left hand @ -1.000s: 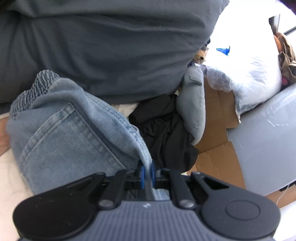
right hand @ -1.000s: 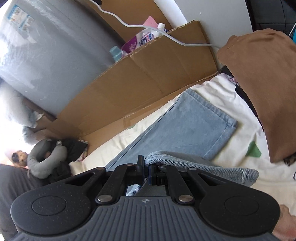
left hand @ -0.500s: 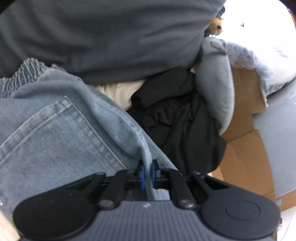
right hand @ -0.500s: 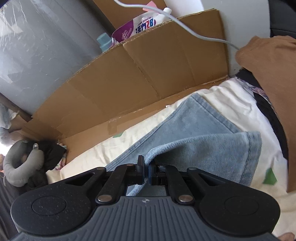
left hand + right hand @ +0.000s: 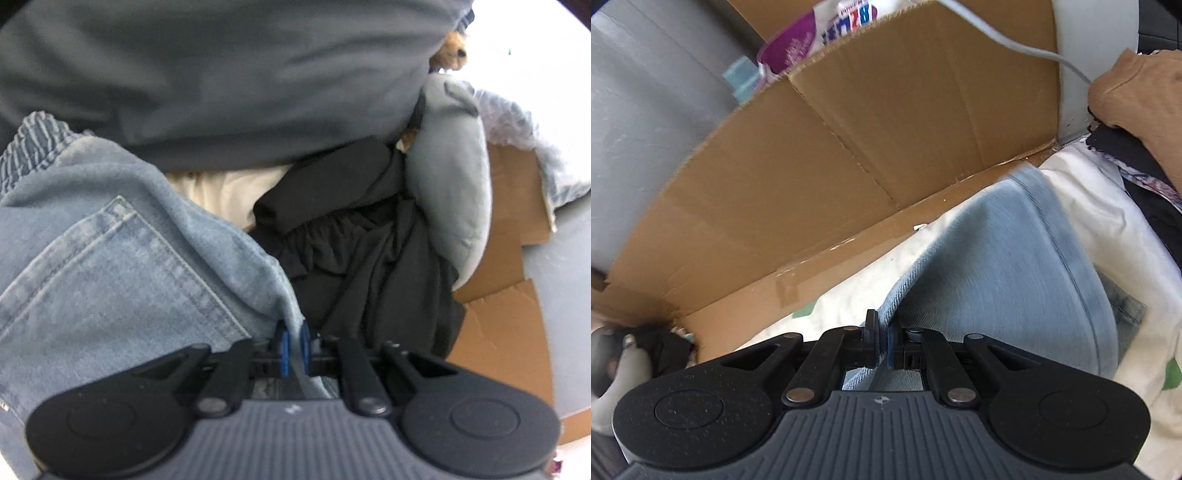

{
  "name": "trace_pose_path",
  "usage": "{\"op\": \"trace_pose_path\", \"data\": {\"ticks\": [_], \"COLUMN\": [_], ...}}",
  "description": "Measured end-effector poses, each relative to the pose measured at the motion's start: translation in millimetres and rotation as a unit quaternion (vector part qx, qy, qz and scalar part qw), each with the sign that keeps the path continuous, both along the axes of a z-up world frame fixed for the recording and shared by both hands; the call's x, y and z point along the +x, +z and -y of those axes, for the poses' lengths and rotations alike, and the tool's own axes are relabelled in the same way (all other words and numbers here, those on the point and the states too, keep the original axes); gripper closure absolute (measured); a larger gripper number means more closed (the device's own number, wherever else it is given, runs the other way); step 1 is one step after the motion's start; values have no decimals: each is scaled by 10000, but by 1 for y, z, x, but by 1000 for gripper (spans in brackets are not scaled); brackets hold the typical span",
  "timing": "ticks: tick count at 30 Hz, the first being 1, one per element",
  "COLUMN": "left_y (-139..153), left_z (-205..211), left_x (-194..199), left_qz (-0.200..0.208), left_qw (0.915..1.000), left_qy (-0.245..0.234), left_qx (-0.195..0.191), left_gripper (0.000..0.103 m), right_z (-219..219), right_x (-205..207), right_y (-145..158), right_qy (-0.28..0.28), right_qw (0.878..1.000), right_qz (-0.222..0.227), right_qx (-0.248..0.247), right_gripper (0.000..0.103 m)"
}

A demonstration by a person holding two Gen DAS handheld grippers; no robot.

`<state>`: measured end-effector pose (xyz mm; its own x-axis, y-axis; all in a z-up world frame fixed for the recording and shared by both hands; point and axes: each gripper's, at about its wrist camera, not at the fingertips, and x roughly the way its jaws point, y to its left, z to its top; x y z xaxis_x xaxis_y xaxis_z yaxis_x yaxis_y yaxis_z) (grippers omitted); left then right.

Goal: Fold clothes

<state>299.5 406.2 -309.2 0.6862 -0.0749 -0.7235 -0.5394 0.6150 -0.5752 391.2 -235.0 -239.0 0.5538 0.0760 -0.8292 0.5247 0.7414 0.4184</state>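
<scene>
Nearest the left camera, the left gripper [image 5: 293, 349] has its 2 blue pads pressed together on a thin edge of the jeans [image 5: 110, 266], close to the back pocket [image 5: 107, 273]; the gathered waistband [image 5: 33, 147] bunches up and to the left. In the right view, the right gripper [image 5: 881, 345] is likewise clamped on a fold of denim, and a trouser leg [image 5: 1008, 266] runs away from it over the cream sheet [image 5: 1082, 192] toward the cardboard wall [image 5: 849, 155]. So the jeans are pinched at 2 places, partly lying on the sheet.

The main risk is the bite itself: each pair of pads seems to hold only a narrow strip of cloth, and denim is heavy, so a quick pull could drag an edge free and let the fold fall open. If the 2 grippers travel unevenly, the leg would likely land skewed or creased.

Farther off on the left side, a heap of black clothing [image 5: 354, 251] and a grey neck pillow [image 5: 450, 177] lie just beyond the held edge; a swinging waistband could snag them. Beyond the leg on the right, a brown garment [image 5: 1137, 96] and a white cable [image 5: 1030, 48] sit near the hem's end.
</scene>
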Motion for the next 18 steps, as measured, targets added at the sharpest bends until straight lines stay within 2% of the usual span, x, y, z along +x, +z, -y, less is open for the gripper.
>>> {"op": "trace_pose_path", "data": {"ticks": [9, 12, 18], "left_y": [-11, -9, -10], "left_z": [3, 1, -1], "left_x": [25, 26, 24], "left_qz": [-274, -274, -219], "left_qw": [9996, 9996, 9992], "left_qy": [7, -76, -185], "left_qx": [61, 27, -286], "left_gripper": [93, 89, 81], "right_z": [-4, -3, 0], "right_x": [43, 51, 58], "right_y": [-39, -50, -64], "right_qy": [-56, -81, 24], "right_qw": [9990, 9986, 9983], "right_qz": [-266, -318, -388], "right_qx": [-351, -405, -444], "right_gripper": [100, 100, 98]}}
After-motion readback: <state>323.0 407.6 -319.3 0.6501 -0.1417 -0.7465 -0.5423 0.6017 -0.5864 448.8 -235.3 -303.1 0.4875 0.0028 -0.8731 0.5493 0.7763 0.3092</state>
